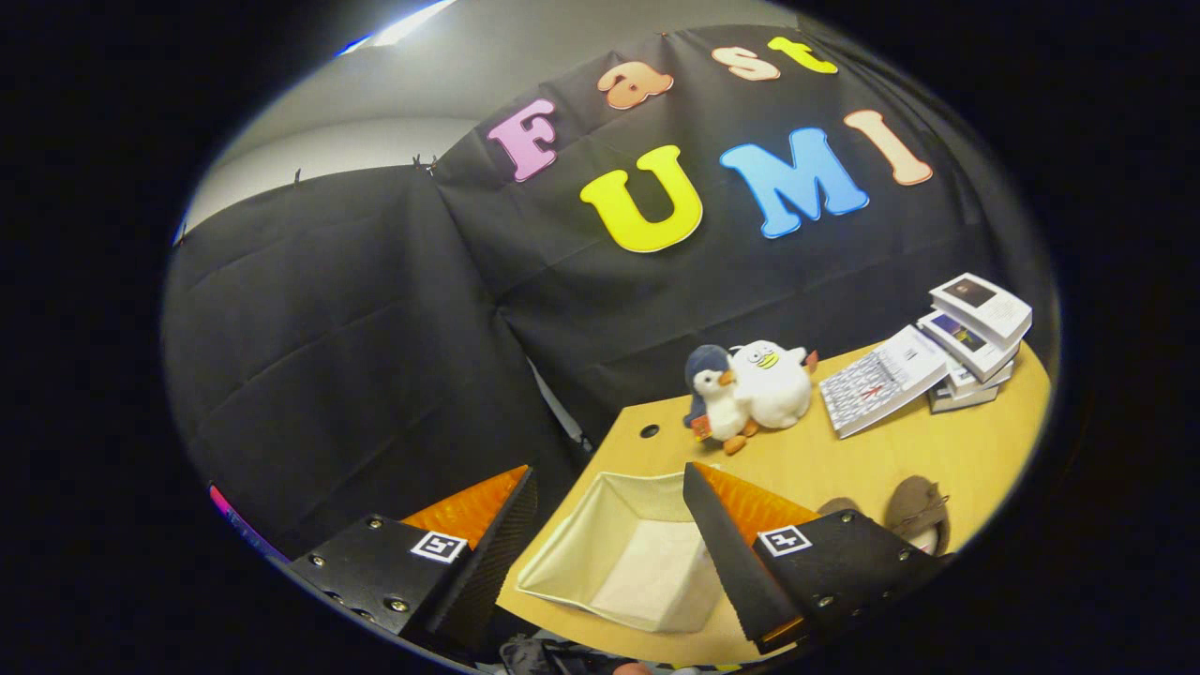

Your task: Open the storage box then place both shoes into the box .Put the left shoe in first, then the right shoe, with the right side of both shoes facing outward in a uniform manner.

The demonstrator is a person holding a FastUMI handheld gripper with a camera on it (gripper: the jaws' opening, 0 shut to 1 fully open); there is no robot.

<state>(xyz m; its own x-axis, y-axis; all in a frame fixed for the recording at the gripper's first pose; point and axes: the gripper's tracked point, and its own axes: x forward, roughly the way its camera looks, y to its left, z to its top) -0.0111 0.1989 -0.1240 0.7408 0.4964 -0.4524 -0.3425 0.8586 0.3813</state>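
A cream fabric storage box (574, 534) stands with its top open on the wooden table (947, 450), and nothing shows inside it. My gripper (607, 472) hovers above it, tilted, with the fingers wide apart and nothing between them. The box lies between and just below the fingers. A brown shoe (917, 506) peeks out past the right finger, partly hidden by it. A second rounded brown shape (837, 507) sits next to it, too hidden to name.
Two plush penguins (755, 386) sit at the table's back edge beyond the box. A desk calendar (881, 380) leans on a stack of books (980, 333) at the far right. A cable hole (650, 431) is near the table's left corner. Black cloth walls the booth.
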